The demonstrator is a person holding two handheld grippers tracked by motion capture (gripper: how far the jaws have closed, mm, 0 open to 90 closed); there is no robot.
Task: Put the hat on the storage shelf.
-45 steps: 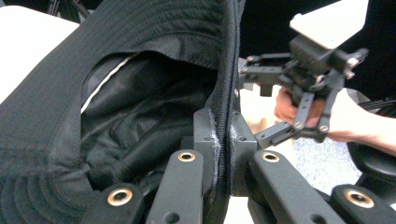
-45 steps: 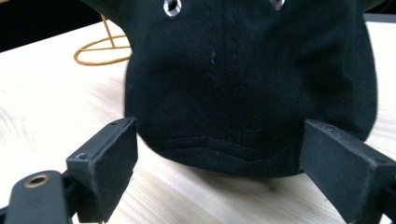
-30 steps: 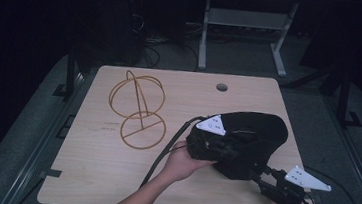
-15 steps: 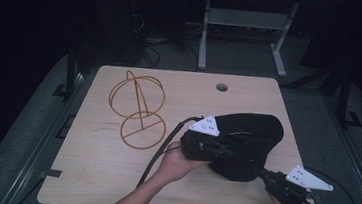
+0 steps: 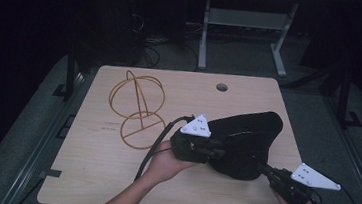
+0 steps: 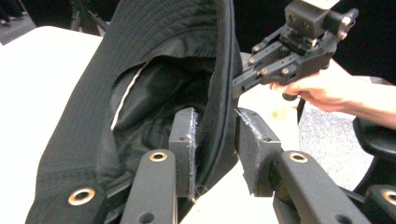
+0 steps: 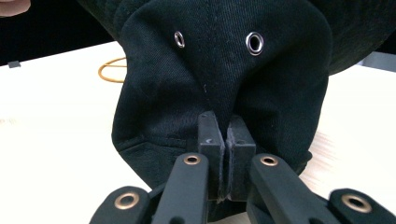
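Nearest the person, at the front right corner of the pale wooden table (image 5: pixel 111 175), the right claw (image 5: pixel 263 169) is clamped on the near edge of a black cotton bucket hat with small metal eyelets (image 5: pixel 248 138). In the right gripper view its two pads stand pressed almost together, a pinch of the hat's dark fabric (image 7: pixel 219 84) caught between them, and two eyelets show on the cloth above.

A little farther in, the left claw (image 5: pixel 217 150) reaches into the hat from its left side, the grey three-cornered plate sitting on top of it. In the left gripper view the hat's brim (image 6: pixel 219 93) runs down between the two pads; the left pad lies against the fabric, while the right pad stands clear of it (a narrow gap shows), and these jaws have just been opening. The left claw (image 6: pixel 215 154) is therefore partly open around the brim, not pressing on it. The right claw (image 6: pixel 238 86), held by a hand (image 6: pixel 327 91), shows beyond at the hat's rim.

The hat itself lies on the right half of the table, just beyond both hands. Farther back and to the left, well apart from the hat, stands a golden wire stand of looped rings (image 5: pixel 136 102). Beyond that, near the far edge, is a small round hole in the tabletop (image 5: pixel 221 87).
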